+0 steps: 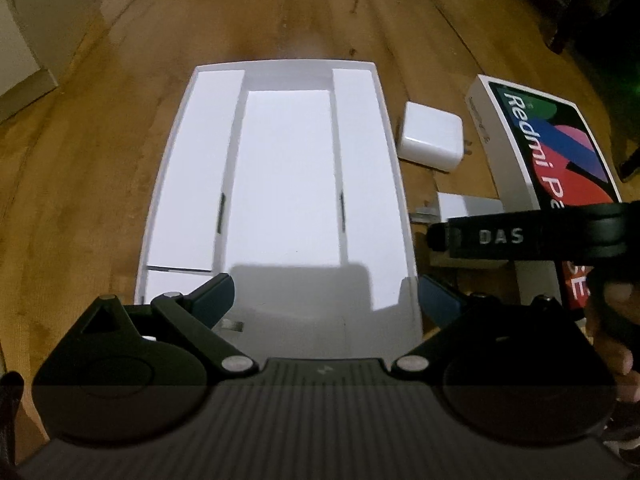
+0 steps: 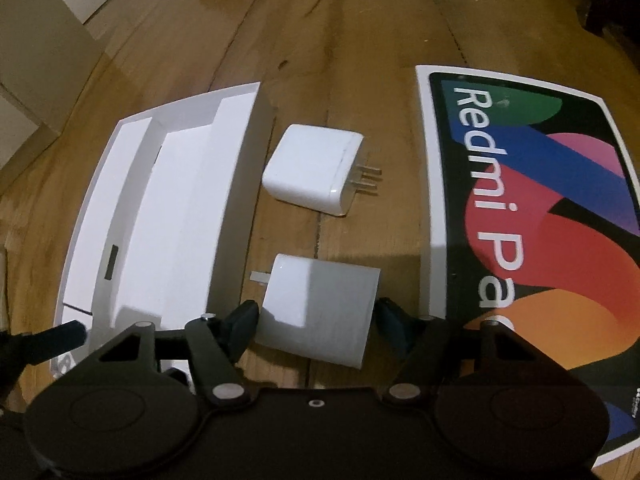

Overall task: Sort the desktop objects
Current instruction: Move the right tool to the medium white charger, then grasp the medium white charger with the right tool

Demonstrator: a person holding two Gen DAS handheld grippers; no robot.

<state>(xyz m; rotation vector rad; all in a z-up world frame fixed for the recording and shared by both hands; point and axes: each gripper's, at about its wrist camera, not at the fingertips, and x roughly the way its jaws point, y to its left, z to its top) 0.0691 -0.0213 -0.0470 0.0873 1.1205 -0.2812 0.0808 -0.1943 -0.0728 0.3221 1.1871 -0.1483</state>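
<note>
Under me runs a brown wooden floor (image 1: 120,152) with long plank seams; pale furniture (image 1: 24,40) stands at its far left edge.

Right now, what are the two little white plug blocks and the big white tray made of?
The far plug block and the near plug block look like glossy hard plastic: smooth rounded edges and a bright shine. Their prongs look like metal, grey and glinting. The white tray seems matte cardboard: thin folded walls, no shine. I can't be fully sure from looks alone.
</note>
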